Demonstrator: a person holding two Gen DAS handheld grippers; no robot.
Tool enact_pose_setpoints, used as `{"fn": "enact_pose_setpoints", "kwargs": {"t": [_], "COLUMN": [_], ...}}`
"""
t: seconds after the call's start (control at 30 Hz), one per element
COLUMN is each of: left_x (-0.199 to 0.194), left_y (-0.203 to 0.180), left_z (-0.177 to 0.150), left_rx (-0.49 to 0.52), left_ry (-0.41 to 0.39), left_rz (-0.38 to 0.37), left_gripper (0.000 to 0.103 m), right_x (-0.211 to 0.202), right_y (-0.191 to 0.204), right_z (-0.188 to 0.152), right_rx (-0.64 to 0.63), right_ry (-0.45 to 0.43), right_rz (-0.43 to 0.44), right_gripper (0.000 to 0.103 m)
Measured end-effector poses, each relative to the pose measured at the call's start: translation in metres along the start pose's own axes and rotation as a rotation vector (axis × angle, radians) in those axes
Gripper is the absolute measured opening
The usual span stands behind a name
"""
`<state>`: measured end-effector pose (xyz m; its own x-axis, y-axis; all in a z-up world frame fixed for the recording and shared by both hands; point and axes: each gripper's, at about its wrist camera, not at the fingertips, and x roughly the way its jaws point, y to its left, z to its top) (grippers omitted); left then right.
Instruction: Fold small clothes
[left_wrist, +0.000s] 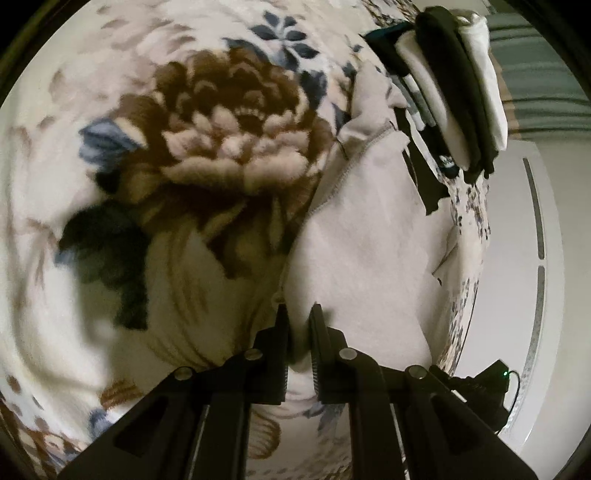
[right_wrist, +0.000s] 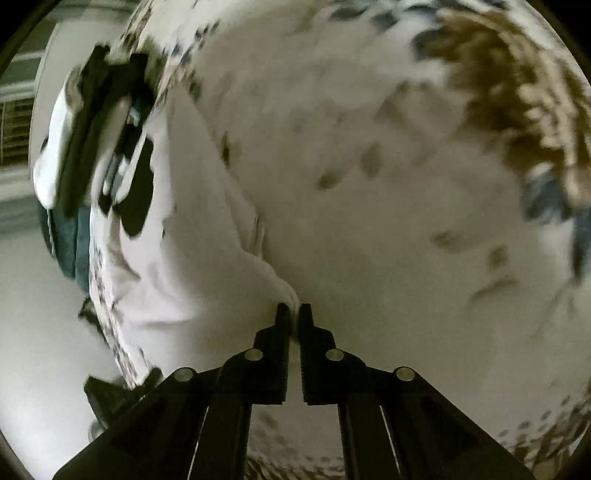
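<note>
A pale grey-white garment (left_wrist: 369, 229) lies on a floral blanket (left_wrist: 207, 147), with stitched hems showing along its left edge. My left gripper (left_wrist: 300, 314) is shut on a fold of this garment at its near edge. In the right wrist view the same white garment (right_wrist: 192, 236) stretches away to the left, and my right gripper (right_wrist: 294, 312) is shut on a pinched corner of it. The right wrist view is blurred.
A stack of folded black and white clothes (left_wrist: 454, 88) sits at the blanket's far right edge; it also shows in the right wrist view (right_wrist: 92, 147). A white surface (left_wrist: 517, 258) lies beyond the blanket's edge. A dark device with a green light (left_wrist: 487, 384) sits there.
</note>
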<state>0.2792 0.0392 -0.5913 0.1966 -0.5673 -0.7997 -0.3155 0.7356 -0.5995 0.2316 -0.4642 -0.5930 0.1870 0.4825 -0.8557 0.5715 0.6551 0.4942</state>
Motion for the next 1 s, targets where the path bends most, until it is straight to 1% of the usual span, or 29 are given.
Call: {"fn": "enact_pose_setpoints", "kwargs": {"t": [0.07, 0.1, 0.13, 0.17, 0.2, 0.23, 0.33, 0.37, 0.43, 0.47, 0.5, 0.53, 0.57, 0.6, 0.67, 0.7, 0.73, 0.8, 0.83, 0.87, 0.93, 1.0], "left_x": [-0.001, 0.0, 0.0, 0.0, 0.0, 0.0, 0.001, 0.002, 0.003, 0.003, 0.003, 0.004, 0.005, 0.005, 0.006, 0.006, 0.006, 0.005, 0.006, 0.006, 0.005, -0.003], "left_y": [-0.004, -0.006, -0.008, -0.008, -0.008, -0.008, -0.005, -0.005, -0.004, -0.003, -0.002, -0.002, -0.002, -0.001, 0.0, 0.002, 0.003, 0.005, 0.004, 0.003, 0.002, -0.001], "left_z": [-0.001, 0.0, 0.0, 0.0, 0.0, 0.0, 0.0, 0.001, 0.001, 0.001, 0.001, 0.001, 0.001, 0.001, 0.002, 0.002, 0.003, 0.005, 0.005, 0.006, 0.007, 0.009], "left_rx": [0.021, 0.025, 0.025, 0.024, 0.023, 0.02, 0.012, 0.013, 0.017, 0.017, 0.018, 0.022, 0.024, 0.024, 0.023, 0.018, 0.014, 0.017, 0.025, 0.032, 0.044, 0.062], "left_ry": [0.0, -0.002, -0.003, -0.003, -0.002, -0.001, 0.005, 0.006, 0.011, 0.013, 0.015, 0.016, 0.018, 0.02, 0.023, 0.027, 0.029, 0.031, 0.039, 0.047, 0.067, 0.064], "left_rz": [0.009, 0.01, 0.01, 0.008, 0.008, 0.007, -0.001, 0.0, 0.003, 0.002, 0.003, 0.008, 0.01, 0.012, 0.017, 0.017, 0.015, 0.019, 0.013, 0.017, 0.039, 0.091], "left_gripper": [0.008, 0.008, 0.008, 0.008, 0.008, 0.008, 0.008, 0.008, 0.008, 0.008, 0.008, 0.008, 0.008, 0.008, 0.008, 0.008, 0.008, 0.008, 0.008, 0.009, 0.015, 0.02], "right_x": [0.006, 0.006, 0.004, 0.0, -0.006, -0.009, -0.01, -0.006, 0.001, 0.007, 0.011, 0.013, 0.018, 0.02, 0.019, 0.016, 0.01, 0.004, 0.003, 0.004, 0.001, -0.002], "right_y": [0.01, 0.012, 0.012, 0.011, 0.008, 0.005, -0.01, -0.012, -0.008, -0.003, 0.001, 0.005, 0.011, 0.015, 0.019, 0.019, 0.016, 0.011, 0.008, 0.005, 0.006, 0.013], "right_z": [-0.006, -0.008, -0.011, -0.015, -0.019, -0.023, -0.035, -0.039, -0.042, -0.043, -0.043, -0.043, -0.043, -0.042, -0.04, -0.039, -0.037, -0.032, -0.03, -0.029, -0.027, -0.024], "right_rx": [-0.045, -0.036, -0.03, -0.033, -0.027, -0.016, 0.028, 0.013, -0.028, -0.06, -0.076, -0.093, -0.128, -0.148, -0.171, -0.163, -0.145, -0.138, -0.131, -0.115, -0.101, -0.104], "right_ry": [0.057, 0.074, 0.082, 0.074, 0.057, 0.054, 0.078, 0.092, 0.105, 0.11, 0.101, 0.087, 0.077, 0.066, 0.03, 0.014, -0.006, -0.035, -0.027, 0.01, 0.043, 0.066], "right_rz": [-0.003, 0.007, -0.01, -0.042, -0.052, -0.049, 0.0, 0.004, -0.016, -0.007, -0.019, -0.035, -0.074, -0.118, -0.21, -0.234, -0.256, -0.323, -0.316, -0.261, -0.198, -0.173], "right_gripper": [0.006, 0.01, 0.024, 0.042, 0.047, 0.049, 0.049, 0.049, 0.049, 0.049, 0.047, 0.032, 0.007, 0.005, 0.003, 0.003, 0.0, 0.0, 0.0, 0.0, 0.0, 0.013]}}
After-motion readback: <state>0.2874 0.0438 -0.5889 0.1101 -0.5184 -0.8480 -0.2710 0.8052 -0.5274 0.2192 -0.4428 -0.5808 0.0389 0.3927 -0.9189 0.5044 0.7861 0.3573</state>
